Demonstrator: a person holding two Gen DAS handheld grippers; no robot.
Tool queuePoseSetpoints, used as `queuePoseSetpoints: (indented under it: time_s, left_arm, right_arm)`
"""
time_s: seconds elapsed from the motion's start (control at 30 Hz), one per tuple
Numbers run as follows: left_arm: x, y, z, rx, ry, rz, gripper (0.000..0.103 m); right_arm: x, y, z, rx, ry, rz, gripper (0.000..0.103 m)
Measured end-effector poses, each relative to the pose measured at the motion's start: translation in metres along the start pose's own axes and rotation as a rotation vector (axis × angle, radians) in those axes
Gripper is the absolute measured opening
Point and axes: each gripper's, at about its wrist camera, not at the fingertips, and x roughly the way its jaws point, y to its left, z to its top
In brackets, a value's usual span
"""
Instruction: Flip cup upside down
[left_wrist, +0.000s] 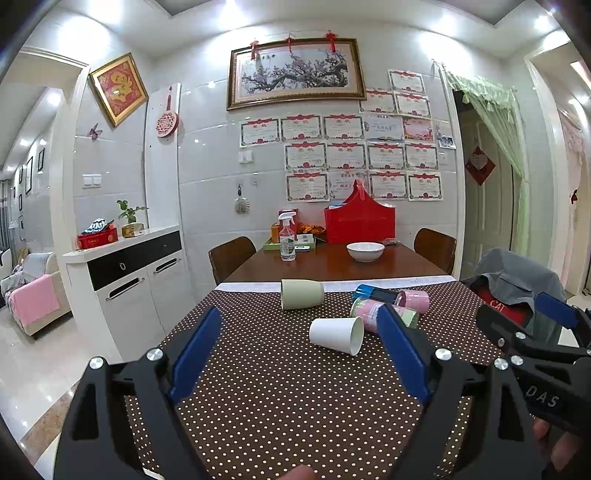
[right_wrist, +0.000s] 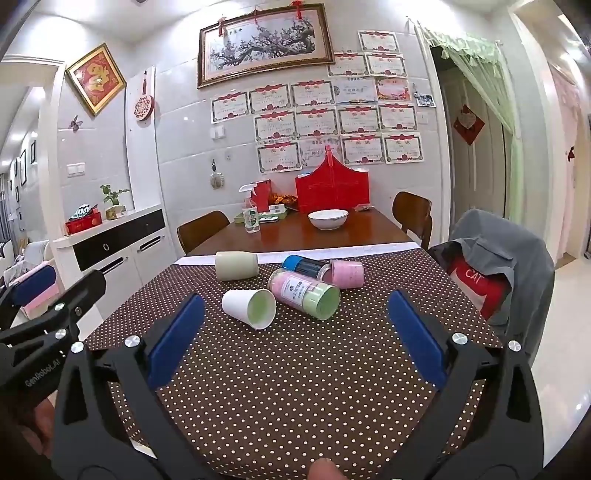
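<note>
Several cups lie on their sides on the polka-dot tablecloth (left_wrist: 280, 398). A white paper cup (left_wrist: 337, 336) (right_wrist: 248, 308) lies nearest, its mouth to the right. A pale green cup (left_wrist: 301, 293) (right_wrist: 236, 265) lies behind it. A pink cup with a green end (right_wrist: 304, 293), a pink cup (right_wrist: 345, 272) and a blue-and-black cup (right_wrist: 304, 266) lie together at the right. My left gripper (left_wrist: 299, 354) is open and empty, short of the white cup. My right gripper (right_wrist: 295, 332) is open and empty, in front of the cups; it also shows at the right of the left wrist view (left_wrist: 524, 325).
A white bowl (left_wrist: 365, 252), a spray bottle (left_wrist: 287, 240), a red bag (left_wrist: 360, 223) and a tray with snacks stand at the table's far end. Wooden chairs flank the table. A chair draped with grey and red clothing (right_wrist: 491, 266) stands at the right. A white sideboard (left_wrist: 125, 273) is at the left.
</note>
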Motion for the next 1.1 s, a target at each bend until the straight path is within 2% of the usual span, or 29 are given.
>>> queuePoseSetpoints:
  time_s: [1.1]
  left_arm:
    - [-0.0027, 0.0011, -0.0001, -0.012, -0.012, 0.002, 0.085]
  right_arm:
    - [-0.0013, 0.0067, 0.0013, -0.011, -0.013, 0.002, 0.097]
